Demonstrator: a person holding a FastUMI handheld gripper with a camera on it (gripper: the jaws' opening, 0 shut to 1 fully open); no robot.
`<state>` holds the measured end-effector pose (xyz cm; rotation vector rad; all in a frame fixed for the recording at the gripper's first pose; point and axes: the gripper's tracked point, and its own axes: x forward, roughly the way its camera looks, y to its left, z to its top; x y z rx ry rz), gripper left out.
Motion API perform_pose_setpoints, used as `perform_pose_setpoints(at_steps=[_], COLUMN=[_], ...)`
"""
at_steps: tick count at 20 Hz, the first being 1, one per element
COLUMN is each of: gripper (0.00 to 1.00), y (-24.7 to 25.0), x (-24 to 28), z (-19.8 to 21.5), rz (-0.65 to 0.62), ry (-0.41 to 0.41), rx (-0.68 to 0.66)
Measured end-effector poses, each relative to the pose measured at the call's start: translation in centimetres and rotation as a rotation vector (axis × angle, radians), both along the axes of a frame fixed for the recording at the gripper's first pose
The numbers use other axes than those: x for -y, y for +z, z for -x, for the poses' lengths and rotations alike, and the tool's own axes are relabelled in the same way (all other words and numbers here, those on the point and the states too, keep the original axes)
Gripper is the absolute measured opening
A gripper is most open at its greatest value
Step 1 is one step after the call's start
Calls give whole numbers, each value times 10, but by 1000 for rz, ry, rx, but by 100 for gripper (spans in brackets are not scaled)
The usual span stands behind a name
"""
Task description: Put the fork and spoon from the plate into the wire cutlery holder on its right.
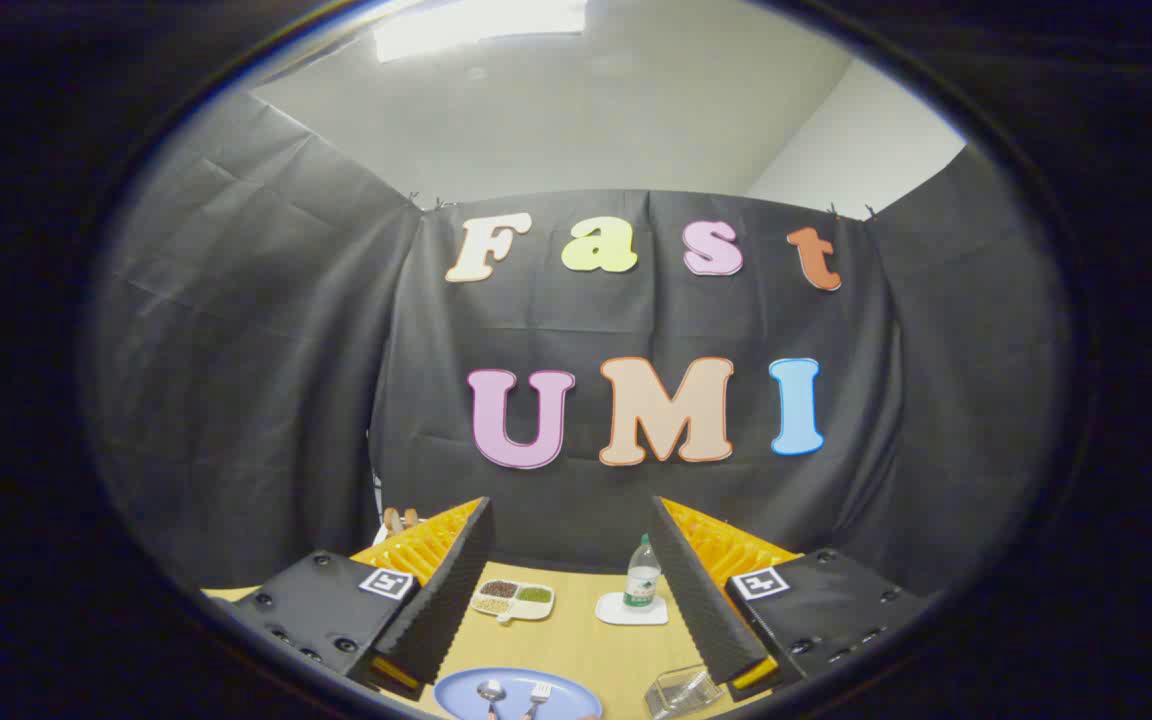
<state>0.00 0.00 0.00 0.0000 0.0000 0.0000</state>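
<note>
We've got the gripper (570,590) spread wide, fingers touching nothing, held above the wooden table (586,640). Bottom centre of frame: blue plate (561,685) with spoon (490,692) and fork (538,694) side by side. Wire cutlery holder (681,692) just right of it, near the right finger.

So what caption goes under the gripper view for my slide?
Open gripper above the blue round plate holding a metal spoon and fork, clear wire cutlery holder beside it.

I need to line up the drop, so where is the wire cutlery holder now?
In the gripper view, the wire cutlery holder sits on the table right of the blue plate, beside the open gripper's right finger.
</note>
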Motion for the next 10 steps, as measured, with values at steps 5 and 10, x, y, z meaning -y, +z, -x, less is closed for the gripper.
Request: perform_pose_setpoints(at_steps=[5, 10], gripper=[99, 99], y=[-2, -10], x=[2, 4], z=[-11, -15], rz=[33, 63], ry=[-4, -6], rx=[-9, -20])
